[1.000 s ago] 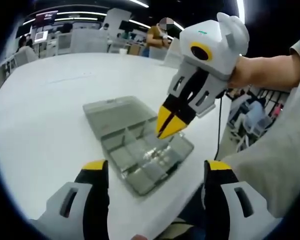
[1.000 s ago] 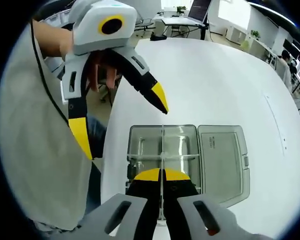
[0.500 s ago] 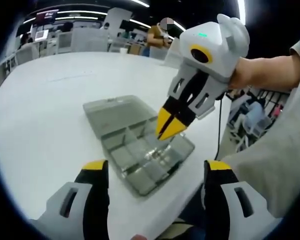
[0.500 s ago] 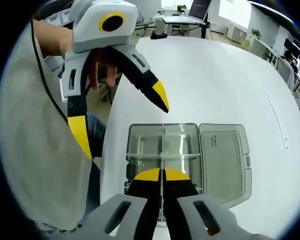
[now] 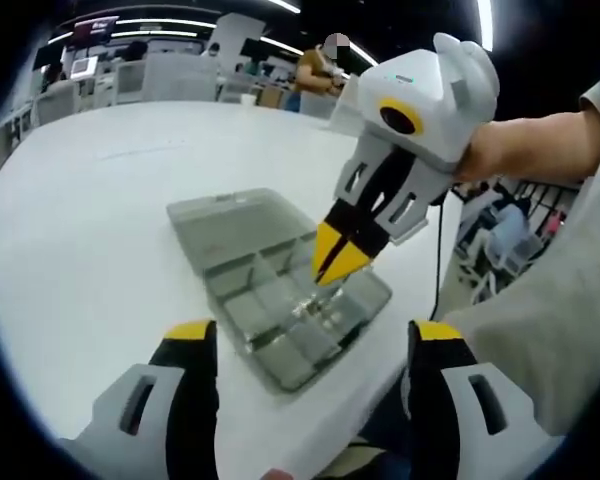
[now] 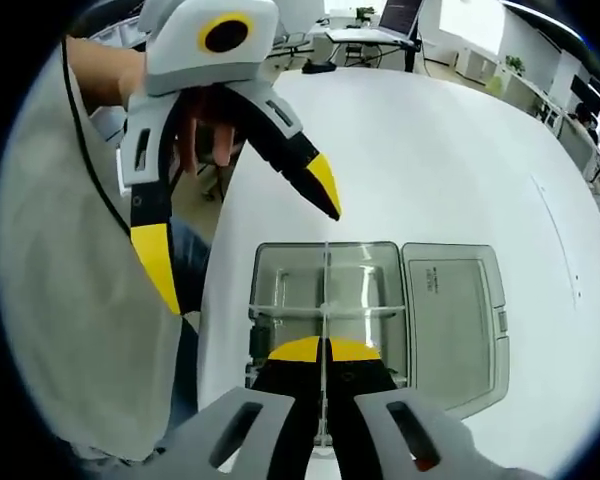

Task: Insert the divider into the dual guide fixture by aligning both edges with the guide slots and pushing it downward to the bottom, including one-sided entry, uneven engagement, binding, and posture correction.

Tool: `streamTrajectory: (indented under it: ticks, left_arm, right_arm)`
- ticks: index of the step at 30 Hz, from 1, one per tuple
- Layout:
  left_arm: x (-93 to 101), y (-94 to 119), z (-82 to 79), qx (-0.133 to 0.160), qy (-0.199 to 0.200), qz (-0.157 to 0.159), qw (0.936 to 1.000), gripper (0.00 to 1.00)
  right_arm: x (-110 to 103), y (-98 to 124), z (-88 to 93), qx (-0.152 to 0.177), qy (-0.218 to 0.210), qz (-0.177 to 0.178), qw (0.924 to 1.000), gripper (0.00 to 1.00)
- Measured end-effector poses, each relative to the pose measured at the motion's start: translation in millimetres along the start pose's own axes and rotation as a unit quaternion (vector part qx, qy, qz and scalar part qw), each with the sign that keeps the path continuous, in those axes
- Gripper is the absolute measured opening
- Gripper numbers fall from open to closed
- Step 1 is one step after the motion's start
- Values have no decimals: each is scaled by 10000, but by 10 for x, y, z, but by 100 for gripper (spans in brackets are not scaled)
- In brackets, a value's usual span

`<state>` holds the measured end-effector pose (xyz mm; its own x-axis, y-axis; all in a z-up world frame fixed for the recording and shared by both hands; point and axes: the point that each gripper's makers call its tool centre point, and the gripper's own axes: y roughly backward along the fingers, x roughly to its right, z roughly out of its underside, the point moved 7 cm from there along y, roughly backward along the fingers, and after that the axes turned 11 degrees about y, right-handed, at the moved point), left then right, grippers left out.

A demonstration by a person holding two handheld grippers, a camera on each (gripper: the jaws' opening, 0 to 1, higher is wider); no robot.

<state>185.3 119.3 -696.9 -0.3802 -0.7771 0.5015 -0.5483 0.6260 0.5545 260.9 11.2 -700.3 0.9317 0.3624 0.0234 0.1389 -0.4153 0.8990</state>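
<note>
A clear compartment box (image 5: 280,300) lies on the white table, its lid (image 5: 230,215) folded open flat beside it. My right gripper (image 5: 335,262) comes down over the box from the right, shut on a thin clear divider. In the right gripper view the divider (image 6: 325,290) appears edge-on as a fine line. It runs from my right gripper (image 6: 323,352) across the middle of the box (image 6: 280,290), over a cross wall. My left gripper (image 5: 312,335) is open and empty, held back from the box. The left gripper (image 6: 242,235) hovers wide open above the box's far side.
The box sits close to the round white table's (image 5: 90,190) edge, next to the person's light shirt (image 5: 560,330). The open lid (image 6: 450,310) lies to the right of the box. Office desks, chairs and people stand far behind.
Almost nothing differs. The right gripper with the divider has shifted very slightly over the box, and the left gripper stays open in the same place.
</note>
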Motion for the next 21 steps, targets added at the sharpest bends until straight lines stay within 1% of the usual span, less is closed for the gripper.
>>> streamTrajectory:
  ticks: [21]
  left_arm:
    - [-77,-47,-24,-39,69,31,10000,76]
  right_arm:
    - [9,-96,28,-63,11,-119,9999,0]
